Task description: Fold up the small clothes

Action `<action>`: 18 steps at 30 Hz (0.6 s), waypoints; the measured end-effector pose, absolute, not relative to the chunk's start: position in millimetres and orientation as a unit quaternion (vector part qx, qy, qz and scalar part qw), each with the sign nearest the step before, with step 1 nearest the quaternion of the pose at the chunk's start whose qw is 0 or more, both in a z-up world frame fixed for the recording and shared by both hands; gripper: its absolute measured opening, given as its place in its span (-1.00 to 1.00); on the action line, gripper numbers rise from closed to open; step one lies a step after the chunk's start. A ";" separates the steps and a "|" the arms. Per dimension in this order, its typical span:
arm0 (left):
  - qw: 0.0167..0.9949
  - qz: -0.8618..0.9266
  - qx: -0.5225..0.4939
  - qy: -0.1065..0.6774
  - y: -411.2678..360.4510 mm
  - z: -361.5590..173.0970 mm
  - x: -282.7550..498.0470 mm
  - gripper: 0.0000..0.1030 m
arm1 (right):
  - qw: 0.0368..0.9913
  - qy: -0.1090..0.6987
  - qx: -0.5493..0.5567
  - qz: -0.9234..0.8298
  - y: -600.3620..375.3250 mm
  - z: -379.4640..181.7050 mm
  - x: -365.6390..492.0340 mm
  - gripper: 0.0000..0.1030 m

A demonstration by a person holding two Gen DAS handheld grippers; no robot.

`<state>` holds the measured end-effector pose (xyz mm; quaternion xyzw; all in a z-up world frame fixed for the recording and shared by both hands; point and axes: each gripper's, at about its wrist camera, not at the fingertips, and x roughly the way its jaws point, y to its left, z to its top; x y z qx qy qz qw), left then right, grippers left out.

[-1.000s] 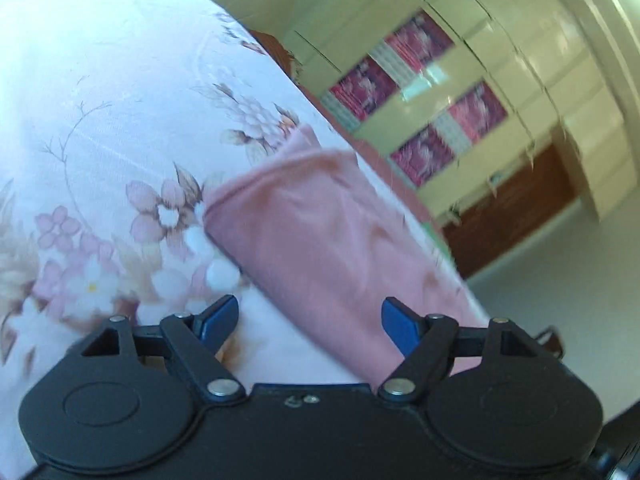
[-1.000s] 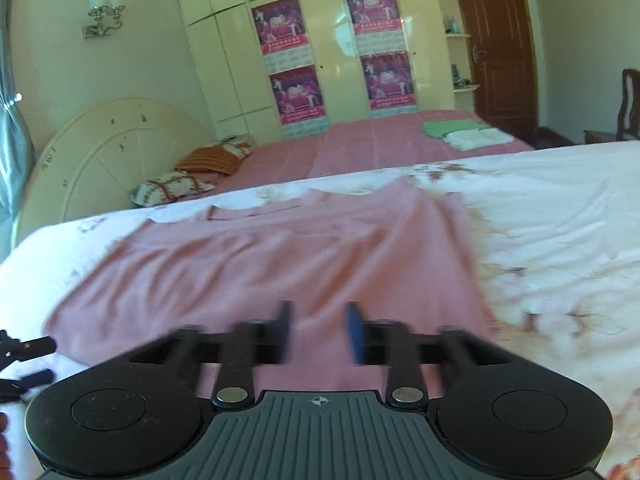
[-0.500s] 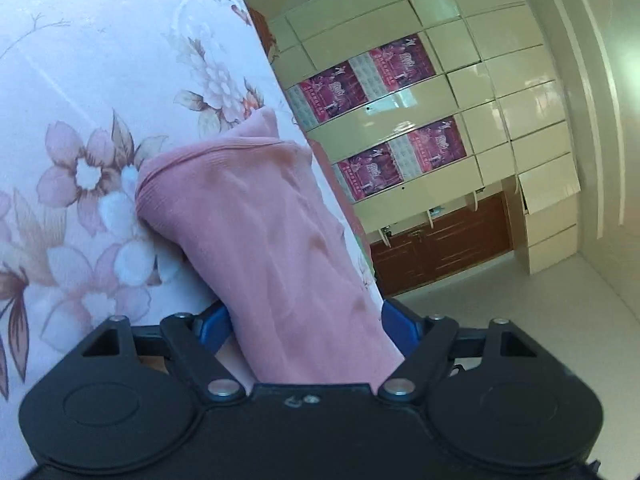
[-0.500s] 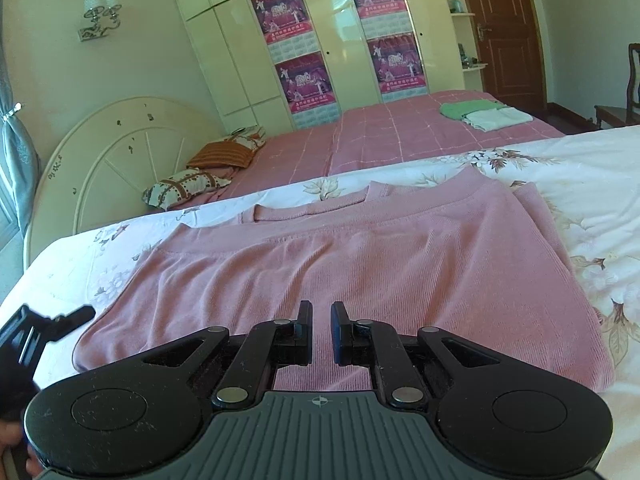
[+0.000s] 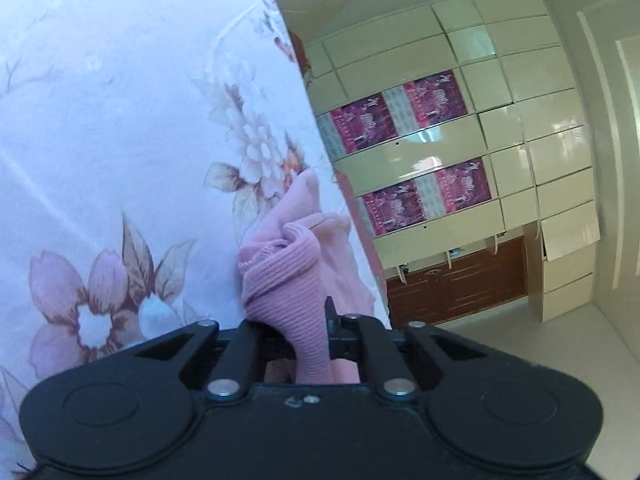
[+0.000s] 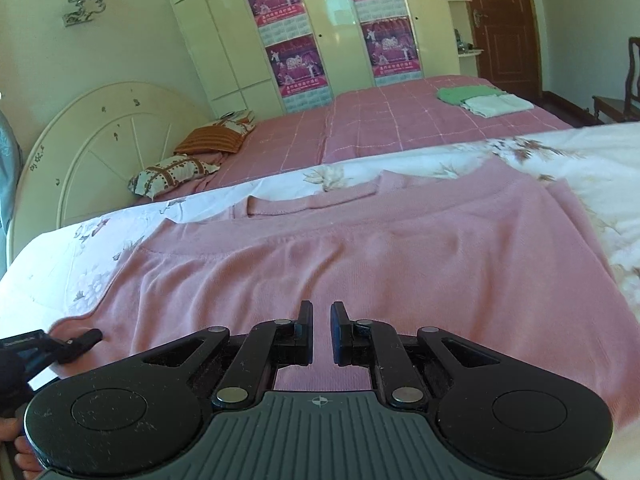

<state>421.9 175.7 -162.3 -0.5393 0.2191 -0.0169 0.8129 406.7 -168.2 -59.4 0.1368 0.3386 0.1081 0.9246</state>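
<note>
A pink knitted sweater (image 6: 400,248) lies spread flat on the floral bedsheet (image 6: 580,160), neckline at the far side. My right gripper (image 6: 321,312) hovers low over its near hem, shut with only a narrow slit and nothing between the pads. In the left wrist view my left gripper (image 5: 304,320) has its jaws closing tight on a bunched end of the sweater (image 5: 288,264), which puckers up against the sheet (image 5: 120,120). The left gripper's black fingers (image 6: 76,340) also show at the sweater's left corner in the right wrist view.
Beyond the floral bed stands a second bed with a pink checked cover (image 6: 400,128), folded green and white clothes (image 6: 484,100) and pillows (image 6: 200,148). A cream headboard (image 6: 100,140), a wardrobe with posters (image 6: 296,40) and a brown door (image 6: 500,20) line the back.
My left gripper moved in over the sweater's end and went from wide open to shut on it, bunching the cloth. My right gripper slid left over the sweater, still shut.
</note>
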 end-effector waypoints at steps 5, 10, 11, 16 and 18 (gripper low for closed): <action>0.817 -0.021 -0.528 0.233 174.5 -173.6 416.1 -0.84 | 0.929 0.338 0.072 0.129 -136.9 -67.5 423.0 -0.80; 0.803 -0.014 -0.545 0.242 178.4 -181.5 417.3 -0.74 | 0.919 0.371 0.016 0.136 -127.1 -89.8 426.1 -0.80; 0.806 -0.011 -0.540 0.243 177.1 -178.9 418.6 -0.77 | 0.918 0.371 0.022 0.136 -129.4 -90.0 423.5 -0.80; 0.830 -0.013 -0.502 0.242 168.7 -158.7 420.9 -0.85 | 0.921 0.358 0.028 0.153 -138.6 -95.1 414.4 -0.90; 0.849 -0.025 -0.468 0.244 161.9 -142.2 420.8 -0.85 | 0.919 0.358 0.046 0.157 -143.8 -96.6 418.1 -0.91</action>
